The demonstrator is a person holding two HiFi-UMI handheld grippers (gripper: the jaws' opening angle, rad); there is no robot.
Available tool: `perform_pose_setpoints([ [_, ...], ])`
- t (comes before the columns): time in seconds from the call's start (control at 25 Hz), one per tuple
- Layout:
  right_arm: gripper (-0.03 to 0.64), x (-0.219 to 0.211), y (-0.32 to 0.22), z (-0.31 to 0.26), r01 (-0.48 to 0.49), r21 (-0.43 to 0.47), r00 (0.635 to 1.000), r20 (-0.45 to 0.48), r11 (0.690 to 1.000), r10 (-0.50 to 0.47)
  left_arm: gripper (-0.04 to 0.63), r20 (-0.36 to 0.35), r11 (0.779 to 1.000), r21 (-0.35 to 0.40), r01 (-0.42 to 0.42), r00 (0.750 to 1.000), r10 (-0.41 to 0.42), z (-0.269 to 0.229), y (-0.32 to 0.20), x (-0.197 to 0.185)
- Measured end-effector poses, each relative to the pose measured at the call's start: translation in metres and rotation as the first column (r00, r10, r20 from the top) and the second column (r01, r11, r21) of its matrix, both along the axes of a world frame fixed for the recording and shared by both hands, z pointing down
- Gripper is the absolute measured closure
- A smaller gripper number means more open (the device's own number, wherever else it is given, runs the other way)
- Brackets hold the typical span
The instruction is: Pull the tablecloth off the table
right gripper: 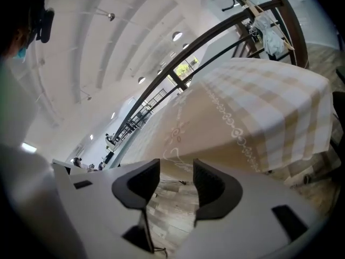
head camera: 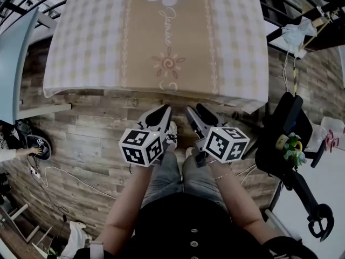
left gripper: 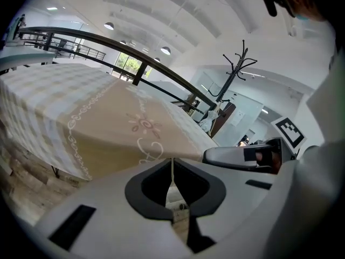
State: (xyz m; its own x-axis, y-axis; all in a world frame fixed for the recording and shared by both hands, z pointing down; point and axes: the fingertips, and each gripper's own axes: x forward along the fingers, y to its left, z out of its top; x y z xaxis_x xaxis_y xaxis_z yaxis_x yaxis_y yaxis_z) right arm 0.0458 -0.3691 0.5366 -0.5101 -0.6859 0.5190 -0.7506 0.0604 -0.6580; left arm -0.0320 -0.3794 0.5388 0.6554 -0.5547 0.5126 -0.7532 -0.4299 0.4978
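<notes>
The grey-brown wood-plank floor fills most of the head view. Above it lies the tablecloth, a beige-and-white checked cloth with a plain tan band down its middle. That band carries stitched scroll borders, a white daisy and a small pink flower. The cloth is spread flat over the whole desk, which it hides, and its near edge hangs down towards the person. Its corners droop at the left and the right.

The person stands just short of that hanging edge, with legs in blue jeans and light shoes on the floor. A black frame stand is at the person's right, with a small yellow-green thing on it.

The 2 grippers are held side by side in front of the legs, close together, pointing at the cloth's near edge and apart from it. The left gripper has its jaws clenched. In the left gripper view its tips meet in a thin line with nothing between them, and the tan band lies beyond. The right gripper has its jaws released. In the right gripper view only floor planks show in the gap, with the cloth's hem above it. Each gripper carries 1 white cube with black square markers.
</notes>
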Motion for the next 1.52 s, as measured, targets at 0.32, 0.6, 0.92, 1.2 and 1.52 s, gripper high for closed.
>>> perform_pose_setpoints([
  [0.32, 0.381, 0.014, -0.022, 0.036, -0.173, -0.113, 0.980, 0.074, 0.978, 0.182, 0.572, 0.012, 0.998, -0.051, -0.021, 1.000, 0.021, 0.024, -0.019, -0.002],
  [0.6, 0.371, 0.022, -0.038, 0.055, -0.303, -0.214, 0.919, 0.193, 0.929, 0.344, 0.572, 0.010, 0.996, -0.070, -0.049, 0.999, 0.050, 0.037, -0.030, 0.002],
  [0.92, 0.367, 0.023, -0.057, 0.061, -0.395, -0.265, 0.835, 0.295, 0.880, 0.464, 0.572, -0.002, 0.994, -0.081, -0.067, 0.998, 0.067, 0.043, -0.039, 0.006],
  [1.2, 0.368, 0.027, -0.064, 0.075, -0.422, -0.299, 0.818, 0.281, 0.856, 0.501, 0.572, -0.005, 0.994, -0.088, -0.072, 0.997, 0.072, 0.046, -0.042, 0.008],
  [1.52, 0.370, 0.029, -0.067, 0.075, -0.446, -0.255, 0.817, 0.277, 0.858, 0.507, 0.572, 0.000, 0.992, -0.105, -0.065, 0.998, 0.066, 0.050, -0.040, 0.004],
])
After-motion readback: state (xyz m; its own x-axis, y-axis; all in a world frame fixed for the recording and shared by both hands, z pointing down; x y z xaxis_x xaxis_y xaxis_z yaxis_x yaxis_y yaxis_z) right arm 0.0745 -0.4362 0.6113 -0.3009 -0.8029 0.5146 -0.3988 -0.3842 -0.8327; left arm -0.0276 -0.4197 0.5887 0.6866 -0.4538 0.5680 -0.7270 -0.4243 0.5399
